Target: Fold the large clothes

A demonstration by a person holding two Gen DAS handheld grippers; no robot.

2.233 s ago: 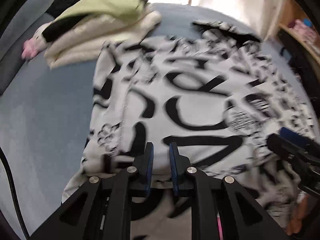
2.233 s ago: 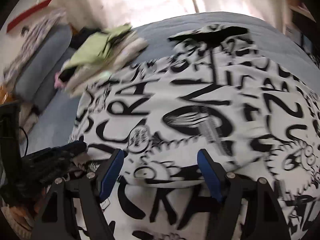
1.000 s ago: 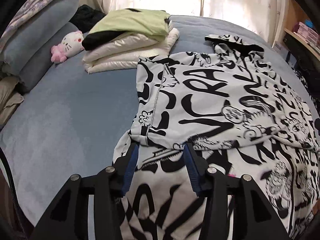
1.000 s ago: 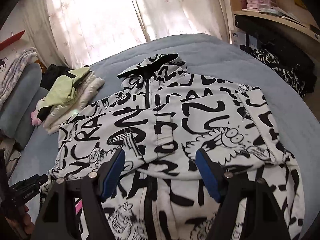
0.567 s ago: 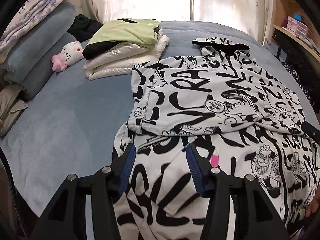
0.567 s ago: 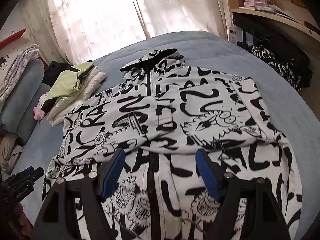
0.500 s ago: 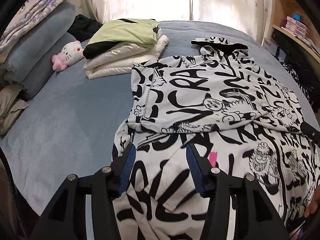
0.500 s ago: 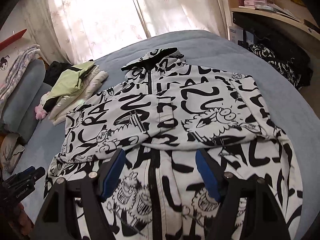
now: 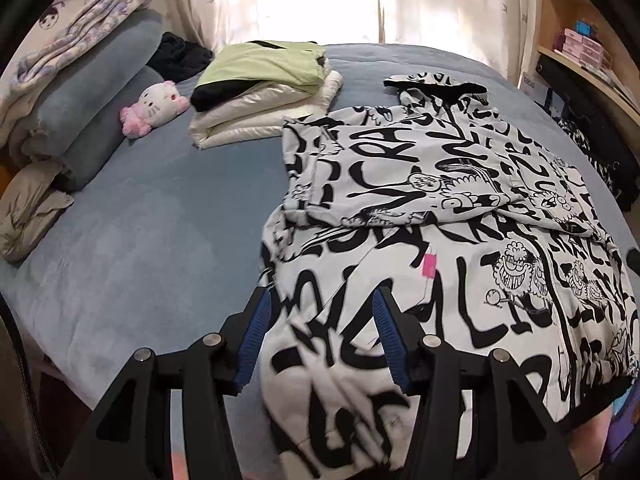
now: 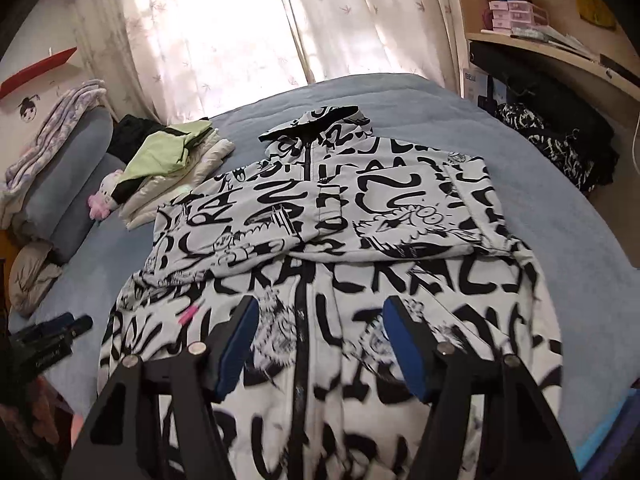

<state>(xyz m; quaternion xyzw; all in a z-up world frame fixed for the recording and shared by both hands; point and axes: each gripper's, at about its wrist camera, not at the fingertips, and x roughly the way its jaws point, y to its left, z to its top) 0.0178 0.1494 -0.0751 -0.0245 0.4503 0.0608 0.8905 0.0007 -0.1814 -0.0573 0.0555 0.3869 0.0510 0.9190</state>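
Both grippers hover spread, the right gripper (image 10: 316, 340) closing, over the "CRA"-lettered jacket (image 9: 400, 168) with its pink tag (image 9: 428, 266).

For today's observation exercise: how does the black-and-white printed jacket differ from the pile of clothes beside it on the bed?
The printed jacket lies spread out with only its sleeves folded across; the pile of clothes is fully folded and stacked. The jacket is boldly patterned; the pile is plain green and cream. Both rest on the blue bed.

Both wrist cams look down-forward over own blue-padded fingers (image 9: 256, 332) (image 10: 236, 344), close above near hem of black-and-white graffiti-print hooded jacket (image 9: 440, 208) (image 10: 340, 216) on blue-grey bed (image 9: 152, 216) (image 10: 560, 208); left cam sits further left; both share the jacket.
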